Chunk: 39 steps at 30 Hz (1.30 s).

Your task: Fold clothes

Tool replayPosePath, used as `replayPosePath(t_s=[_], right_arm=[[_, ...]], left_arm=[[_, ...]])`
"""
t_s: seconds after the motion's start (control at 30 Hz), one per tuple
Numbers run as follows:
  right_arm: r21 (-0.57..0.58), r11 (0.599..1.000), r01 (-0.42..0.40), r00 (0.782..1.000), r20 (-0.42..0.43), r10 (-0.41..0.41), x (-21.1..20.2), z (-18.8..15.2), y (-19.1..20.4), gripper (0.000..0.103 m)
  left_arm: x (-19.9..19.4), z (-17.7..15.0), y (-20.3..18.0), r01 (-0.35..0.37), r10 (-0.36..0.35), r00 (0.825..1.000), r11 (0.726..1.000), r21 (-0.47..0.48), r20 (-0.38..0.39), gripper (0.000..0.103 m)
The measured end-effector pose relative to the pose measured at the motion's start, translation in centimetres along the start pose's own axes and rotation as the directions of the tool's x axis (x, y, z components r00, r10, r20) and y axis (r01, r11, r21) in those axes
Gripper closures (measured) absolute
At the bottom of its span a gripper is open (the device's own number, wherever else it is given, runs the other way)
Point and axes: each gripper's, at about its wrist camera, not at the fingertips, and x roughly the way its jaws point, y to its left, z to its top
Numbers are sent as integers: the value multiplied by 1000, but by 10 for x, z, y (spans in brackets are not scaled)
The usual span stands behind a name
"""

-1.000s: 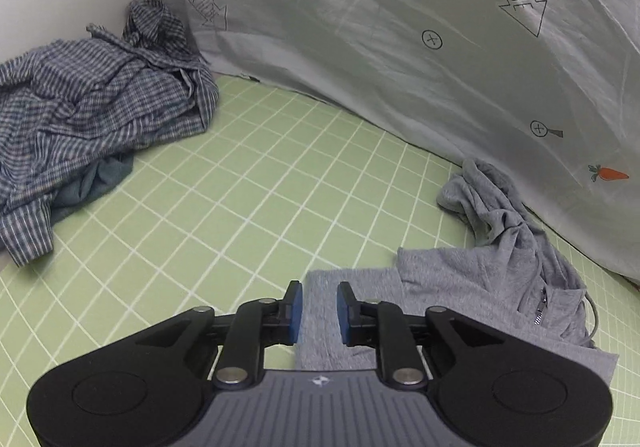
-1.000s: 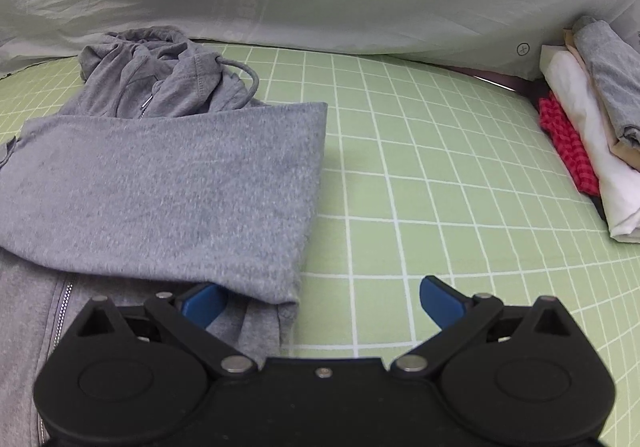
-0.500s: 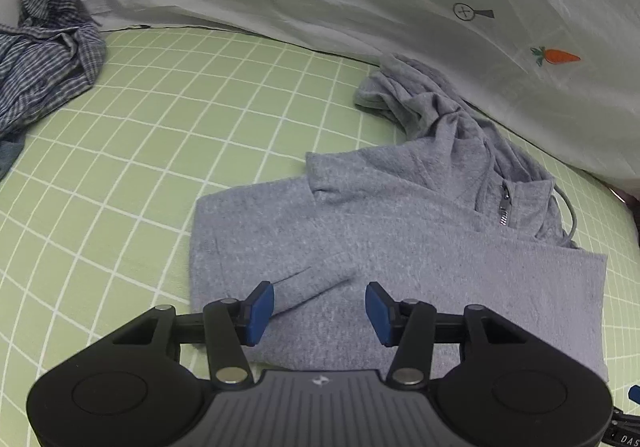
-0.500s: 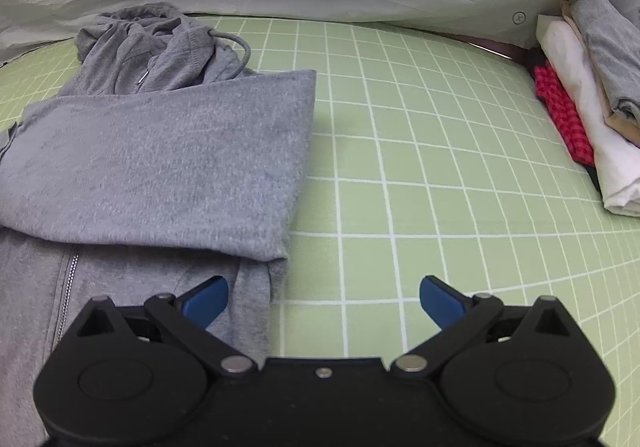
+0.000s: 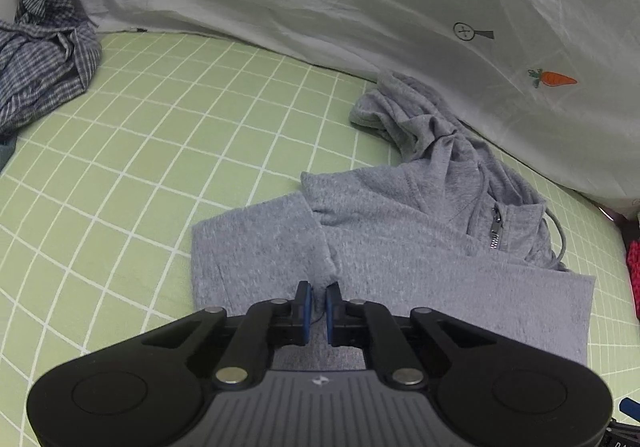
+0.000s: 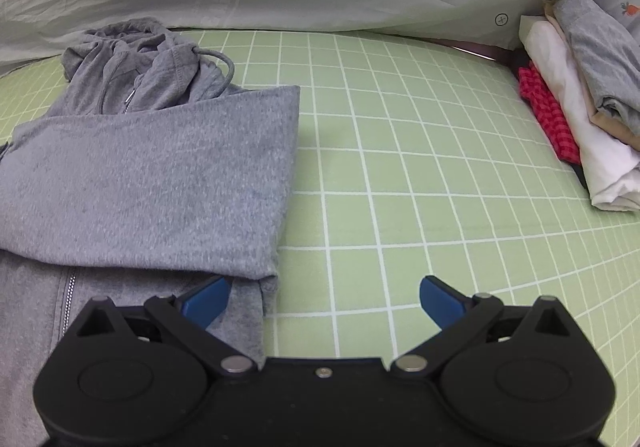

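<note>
The green gridded surface (image 5: 132,151) carries a grey zip hoodie (image 6: 152,175) lying near its back edge, hood toward the printed white backdrop sheet (image 5: 360,7), with one sleeve already laid flat across the chest. A crumpled plaid shirt (image 5: 40,67) waits at the far left corner, and a stack of folded clothes (image 6: 576,103) sits at the right edge.

Half a second ago the left hand-held gripper (image 5: 316,301) stood half open above the other sleeve; now its jaws have closed to a narrow gap, pinching that sleeve's cuff (image 5: 320,267). That suggests the second sleeve fold is about to start.

The right hand-held gripper (image 6: 320,295) is unchanged, jaws spread wide and empty at the hoodie's right side, its left fingertip (image 6: 208,297) over the fabric.
</note>
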Motion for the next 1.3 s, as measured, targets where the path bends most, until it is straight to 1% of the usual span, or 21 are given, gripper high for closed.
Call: replayPosePath(t_s=[0.1, 0.23, 0.4, 0.53, 0.67, 0.73, 0.8, 0.9, 1.03, 1.17, 1.27, 1.3], right_arm=[[20, 1000, -4, 1000, 24, 4, -5, -2, -4, 0], [72, 997, -17, 999, 48, 13, -8, -5, -14, 0], [135, 991, -16, 998, 67, 7, -8, -11, -33, 0], [173, 985, -19, 998, 70, 7, -4, -15, -46, 0], [176, 984, -31, 998, 58, 21, 3, -14, -49, 0], [164, 986, -37, 998, 51, 29, 5, -14, -47, 0], [151, 988, -42, 998, 43, 36, 7, -14, -43, 0], [133, 990, -45, 999, 29, 41, 10, -13, -37, 0], [104, 994, -35, 999, 14, 34, 11, -12, -30, 0], [92, 996, -17, 1000, -3, 18, 12, -12, -26, 0], [90, 996, -4, 1000, -16, 5, 13, -12, -24, 0], [88, 996, -2, 1000, -16, 3, 13, -12, -23, 0]], left_arm=[[-16, 4, -9, 32, -32, 999, 999, -14, 20, 96], [-32, 4, -33, 22, -23, 998, 999, 27, 52, 96], [-34, 2, -48, -61, 57, 996, 996, 63, 69, 95], [-32, 0, -46, -109, 104, 993, 990, 90, 60, 95], [-27, -3, -40, -146, 143, 989, 985, 97, 35, 93], [-23, -4, -38, -152, 151, 988, 983, 101, 20, 86], [-18, -6, -38, -150, 151, 989, 983, 105, 2, 71], [-10, -9, -39, -145, 149, 989, 982, 117, -24, 59], [2, -10, -40, -164, 170, 985, 977, 138, -36, 58], [12, -7, -39, -204, 213, 977, 961, 186, -26, 51], [13, -3, -34, -199, 202, 979, 963, 180, -3, 51], [11, -1, -32, -189, 190, 982, 968, 165, 8, 52]])
